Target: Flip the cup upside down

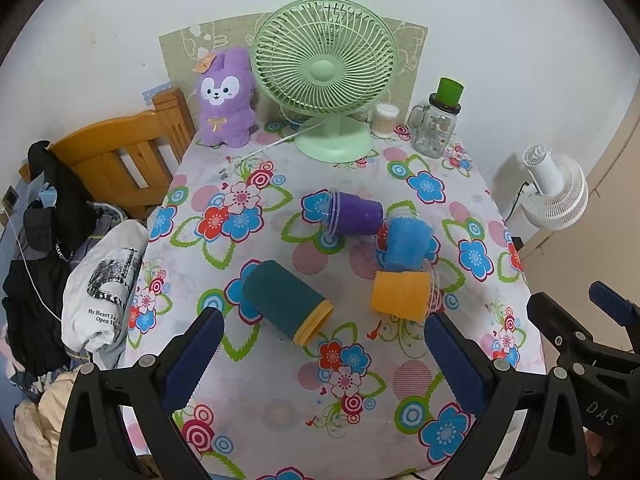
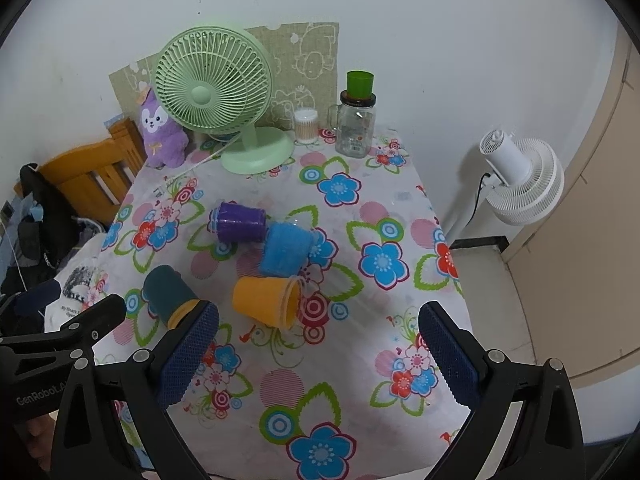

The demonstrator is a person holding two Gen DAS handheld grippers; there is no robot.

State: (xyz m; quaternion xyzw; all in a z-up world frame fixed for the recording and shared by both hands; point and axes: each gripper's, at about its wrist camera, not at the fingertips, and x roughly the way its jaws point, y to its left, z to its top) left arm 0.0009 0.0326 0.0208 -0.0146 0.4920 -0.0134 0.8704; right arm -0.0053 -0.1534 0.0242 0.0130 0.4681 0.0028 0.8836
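Observation:
Several cups lie on their sides on the flowered tablecloth [image 1: 280,400]: a dark teal cup with a yellow rim [image 1: 286,301] [image 2: 170,294], an orange cup [image 1: 401,292] [image 2: 266,295], a blue cup [image 1: 406,244] [image 2: 286,250] and a purple cup [image 1: 354,212] [image 2: 240,222]. My left gripper [image 1: 324,358] is open and empty, just in front of the teal cup. My right gripper [image 2: 318,356] is open and empty, in front of the orange cup. The right gripper also shows at the right edge of the left wrist view [image 1: 580,320].
A green desk fan [image 1: 326,76], a purple plush rabbit [image 1: 226,98], a cotton swab tub [image 1: 385,120] and a glass jar with a green cup on top [image 1: 436,124] stand along the back. A wooden headboard [image 1: 116,152] and clothes are left; a white fan [image 2: 520,176] is right.

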